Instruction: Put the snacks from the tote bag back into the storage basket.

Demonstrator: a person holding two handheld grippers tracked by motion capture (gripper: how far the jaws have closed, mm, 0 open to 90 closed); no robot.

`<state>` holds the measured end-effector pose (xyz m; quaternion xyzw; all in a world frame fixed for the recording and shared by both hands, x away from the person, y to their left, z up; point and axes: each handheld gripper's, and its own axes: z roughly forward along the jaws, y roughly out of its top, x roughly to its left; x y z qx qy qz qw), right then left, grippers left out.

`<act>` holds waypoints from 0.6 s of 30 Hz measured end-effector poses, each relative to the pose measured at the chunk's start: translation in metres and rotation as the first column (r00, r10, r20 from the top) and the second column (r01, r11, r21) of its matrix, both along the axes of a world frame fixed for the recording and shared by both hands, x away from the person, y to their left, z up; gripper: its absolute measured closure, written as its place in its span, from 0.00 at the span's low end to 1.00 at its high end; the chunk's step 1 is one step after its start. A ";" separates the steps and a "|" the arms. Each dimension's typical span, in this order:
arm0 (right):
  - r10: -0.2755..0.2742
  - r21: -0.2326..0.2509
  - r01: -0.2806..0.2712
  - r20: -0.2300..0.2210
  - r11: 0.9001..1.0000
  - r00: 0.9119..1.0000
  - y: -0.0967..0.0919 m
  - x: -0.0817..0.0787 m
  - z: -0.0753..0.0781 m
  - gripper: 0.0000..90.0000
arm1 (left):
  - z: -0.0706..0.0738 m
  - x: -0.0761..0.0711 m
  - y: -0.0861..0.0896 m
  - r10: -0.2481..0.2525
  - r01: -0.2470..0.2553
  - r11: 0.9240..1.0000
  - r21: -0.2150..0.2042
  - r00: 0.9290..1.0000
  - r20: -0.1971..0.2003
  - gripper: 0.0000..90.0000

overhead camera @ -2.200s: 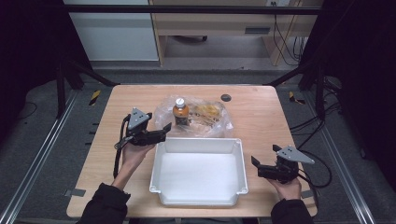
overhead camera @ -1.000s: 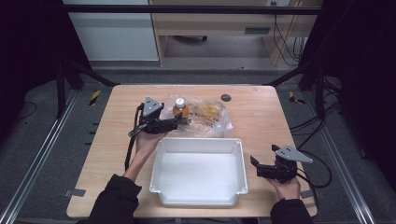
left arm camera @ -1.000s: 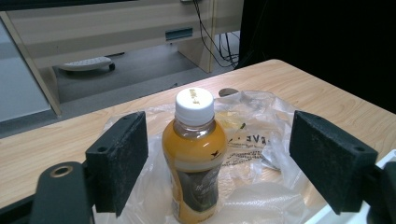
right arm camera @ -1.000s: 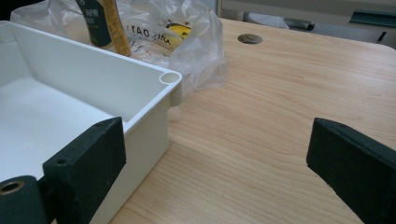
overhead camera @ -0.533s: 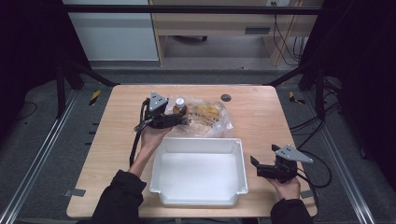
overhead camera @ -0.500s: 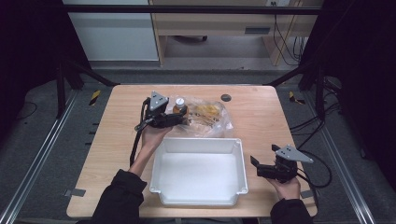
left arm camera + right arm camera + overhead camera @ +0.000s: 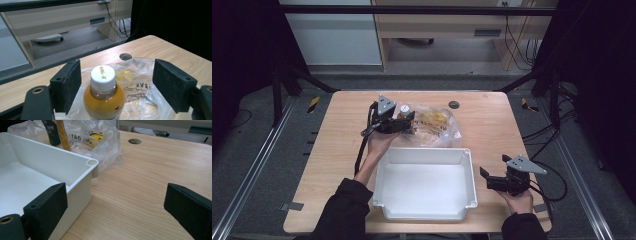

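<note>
Wooden table in a dark room, grey floor around it, a pale cabinet and a desk with dangling cables behind. From the high view the bottle stands upright at the far side, right against a crinkly plastic bag, with the white tray nearer the person. The left gripper sits at the bottle, but from up there you can't tell the gap. The left gripper view sorts that out: the jaws have just been closing, the bottle is between them with its white cap and amber liquid, and the pads aren't pressing on it yet. The right gripper waits spread wide just right of the tray; its own view shows a tray corner and bare wood.
</note>
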<state>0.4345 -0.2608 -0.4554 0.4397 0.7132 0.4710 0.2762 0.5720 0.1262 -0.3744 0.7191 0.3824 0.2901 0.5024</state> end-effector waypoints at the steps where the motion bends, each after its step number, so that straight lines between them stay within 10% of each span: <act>1: 0.000 0.002 0.000 0.000 1.000 1.000 0.000 0.000 0.000 0.06 | -0.002 0.001 0.000 -0.004 0.004 1.000 -0.001 1.000 0.004 0.28; 18: 0.001 0.004 -0.001 -0.003 1.000 1.000 0.000 0.001 0.000 0.06 | -0.020 0.012 -0.004 -0.009 0.009 1.000 0.024 1.000 -0.025 0.39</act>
